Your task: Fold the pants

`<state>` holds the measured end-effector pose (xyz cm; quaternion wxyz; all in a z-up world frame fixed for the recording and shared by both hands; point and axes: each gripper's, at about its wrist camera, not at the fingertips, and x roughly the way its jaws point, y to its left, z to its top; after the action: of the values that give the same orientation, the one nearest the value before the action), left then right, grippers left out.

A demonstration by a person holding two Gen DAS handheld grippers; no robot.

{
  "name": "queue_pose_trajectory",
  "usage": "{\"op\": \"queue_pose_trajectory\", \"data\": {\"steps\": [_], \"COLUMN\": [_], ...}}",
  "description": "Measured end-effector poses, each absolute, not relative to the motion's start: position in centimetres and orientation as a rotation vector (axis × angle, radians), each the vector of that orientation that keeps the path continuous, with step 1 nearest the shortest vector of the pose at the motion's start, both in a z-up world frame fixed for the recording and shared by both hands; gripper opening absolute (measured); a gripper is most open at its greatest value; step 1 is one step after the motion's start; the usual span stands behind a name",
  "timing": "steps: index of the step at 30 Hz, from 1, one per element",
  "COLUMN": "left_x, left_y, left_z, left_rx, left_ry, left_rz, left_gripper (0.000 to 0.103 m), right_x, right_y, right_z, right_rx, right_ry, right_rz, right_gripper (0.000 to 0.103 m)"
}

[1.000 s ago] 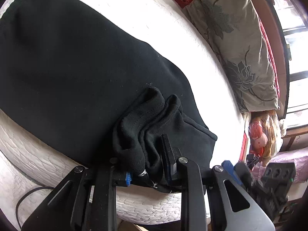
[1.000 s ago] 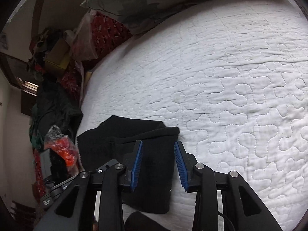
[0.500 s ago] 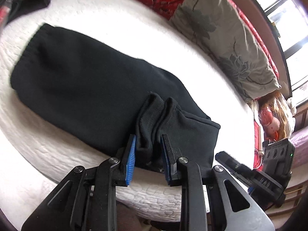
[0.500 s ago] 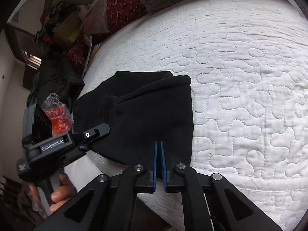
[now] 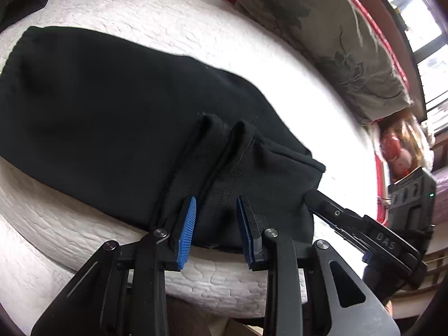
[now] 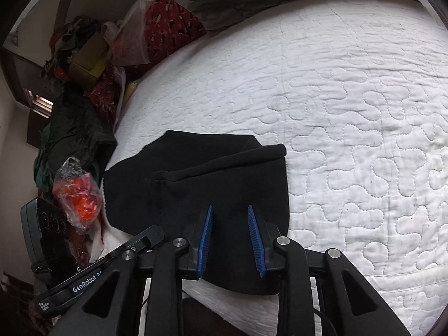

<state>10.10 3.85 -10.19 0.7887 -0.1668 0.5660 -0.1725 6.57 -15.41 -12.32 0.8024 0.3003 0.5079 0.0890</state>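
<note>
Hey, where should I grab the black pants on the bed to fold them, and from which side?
Probably grip the black pants at the bunched cuff end, which hangs near the white quilt's front edge. Its raised ridges give the pads something to pinch. Come in from that edge, where the left gripper and right gripper already stand open.

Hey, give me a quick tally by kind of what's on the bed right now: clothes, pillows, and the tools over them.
Black pants: 1
Grey flowered pillow: 1
Tools, left tool and right tool: 2
Total: 4
</note>
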Motion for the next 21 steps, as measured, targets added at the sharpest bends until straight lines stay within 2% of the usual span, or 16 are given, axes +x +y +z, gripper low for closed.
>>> {"op": "queue_pose_trajectory", "data": {"steps": [2, 4, 5, 6, 7, 8, 9, 12, 15, 21], "left_x": [10.2, 10.5, 11.1, 11.8, 12.7, 13.8, 14.8, 18.6, 22.1, 26.3], "left_y": [6.4, 9.9, 12.4, 14.6, 17.0, 19.5, 21.5, 26.0, 27.6, 24.8], "left_z": [-8.5, -7.0, -6.3, -5.9, -5.5, -5.5, -5.4, -6.7, -8.6, -11.0], "left_rx": [-0.348, -0.355, -0.368, -0.379, -0.389, -0.395, -0.4, -0.433, -0.444, -0.328], "left_ry": [1.177, 1.146, 1.135, 1.129, 1.121, 1.119, 1.126, 1.208, 1.319, 1.477], "left_rz": [-0.36, -0.341, -0.318, -0.291, -0.251, -0.215, -0.187, -0.182, -0.268, -0.525], "left_gripper": [0.027, 0.027, 0.029, 0.037, 0.042, 0.053, 0.059, 0.059, 0.059, 0.059], "right_x": [6.5, 6.2, 6.1, 5.9, 5.8, 5.8, 5.9, 6.4, 7.1, 7.9], "right_y": [-15.4, -15.3, -14.9, -14.6, -14.0, -13.1, -12.0, -7.9, -3.1, 5.2], "right_z": [-11.8, -10.8, -10.4, -9.9, -9.3, -8.9, -8.5, -7.6, -7.4, -7.0], "right_rx": [0.645, 0.643, 0.641, 0.636, 0.628, 0.616, 0.598, 0.514, 0.446, 0.202], "right_ry": [1.091, 1.087, 1.085, 1.082, 1.078, 1.076, 1.075, 1.094, 1.137, 1.144], "right_rz": [0.186, 0.188, 0.185, 0.19, 0.199, 0.212, 0.227, 0.274, 0.355, 0.422], "right_gripper": [0.028, 0.035, 0.044, 0.05, 0.051, 0.052, 0.055, 0.061, 0.061, 0.062]}}
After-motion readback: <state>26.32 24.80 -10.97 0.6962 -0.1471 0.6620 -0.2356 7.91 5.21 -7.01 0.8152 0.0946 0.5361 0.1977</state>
